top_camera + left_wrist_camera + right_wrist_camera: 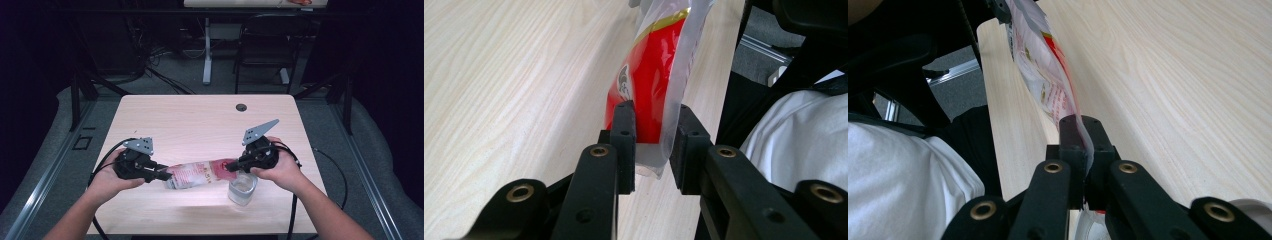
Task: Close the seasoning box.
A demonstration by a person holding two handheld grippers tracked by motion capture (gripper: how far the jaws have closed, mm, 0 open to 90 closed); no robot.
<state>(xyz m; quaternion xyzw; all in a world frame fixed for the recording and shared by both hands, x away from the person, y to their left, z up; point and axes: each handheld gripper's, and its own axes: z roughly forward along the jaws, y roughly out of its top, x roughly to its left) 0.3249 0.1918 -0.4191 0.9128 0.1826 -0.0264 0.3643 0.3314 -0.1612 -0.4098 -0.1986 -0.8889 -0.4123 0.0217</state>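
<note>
The pale wooden table point(200, 120) is evenly lit from above, its surroundings dark; soft shadows fall toward its near edge, and the close gripper views blur slightly.

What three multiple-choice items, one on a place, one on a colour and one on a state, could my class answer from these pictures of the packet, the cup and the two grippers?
1. Where does the clear cup stand?
A. at the table's far edge
B. under the packet's end by the right gripper
C. on the floor

2. What is the main colour of the packet's print?
A. red
B. blue
C. green

3. How is the right gripper?
A. wide open
B. lying on the table
C. shut on the packet

Answers:
1 B, the cup is below the right gripper in the high view.
2 A, red shows in the left gripper view.
3 C, its jaws pinch the thin film.
</note>
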